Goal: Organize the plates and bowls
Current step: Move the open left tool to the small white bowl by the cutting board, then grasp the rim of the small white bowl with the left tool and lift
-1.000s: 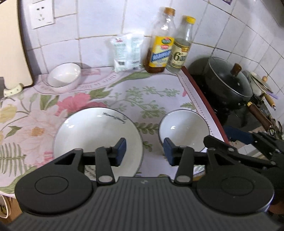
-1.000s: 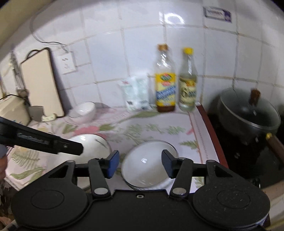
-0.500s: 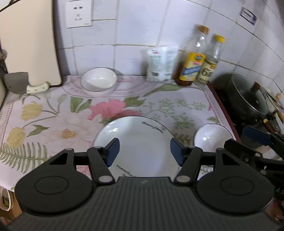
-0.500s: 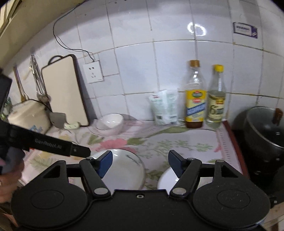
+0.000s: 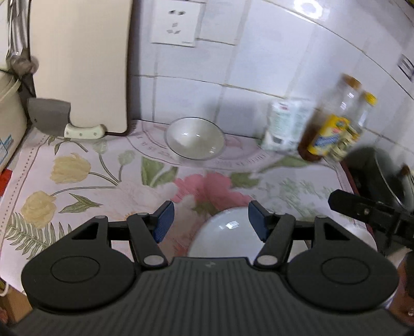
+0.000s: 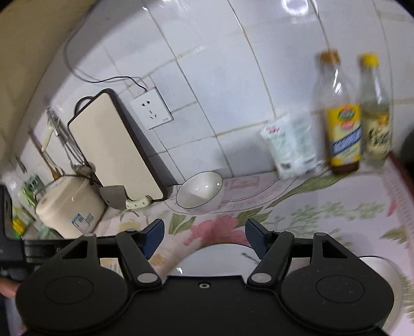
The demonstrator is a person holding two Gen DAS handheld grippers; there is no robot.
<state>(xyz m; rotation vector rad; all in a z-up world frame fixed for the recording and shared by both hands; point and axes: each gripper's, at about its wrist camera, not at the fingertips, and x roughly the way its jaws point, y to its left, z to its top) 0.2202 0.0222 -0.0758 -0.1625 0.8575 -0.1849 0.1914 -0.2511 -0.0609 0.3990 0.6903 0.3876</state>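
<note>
Left wrist view: left gripper wide, empty, plate low centre, small bowl upper centre by the wall.

Right wrist view: right gripper wide, empty. Best centred on the bowl's rim before closing.

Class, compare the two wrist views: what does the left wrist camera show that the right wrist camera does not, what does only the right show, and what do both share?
Only the left wrist view shows the dark pot at the right edge. Only the right wrist view shows the cream rice cooker and the hanging utensils. Both show the small bowl near the wall, the large plate, the cleaver, the cutting board, the socket, the white packet and two bottles.
</note>
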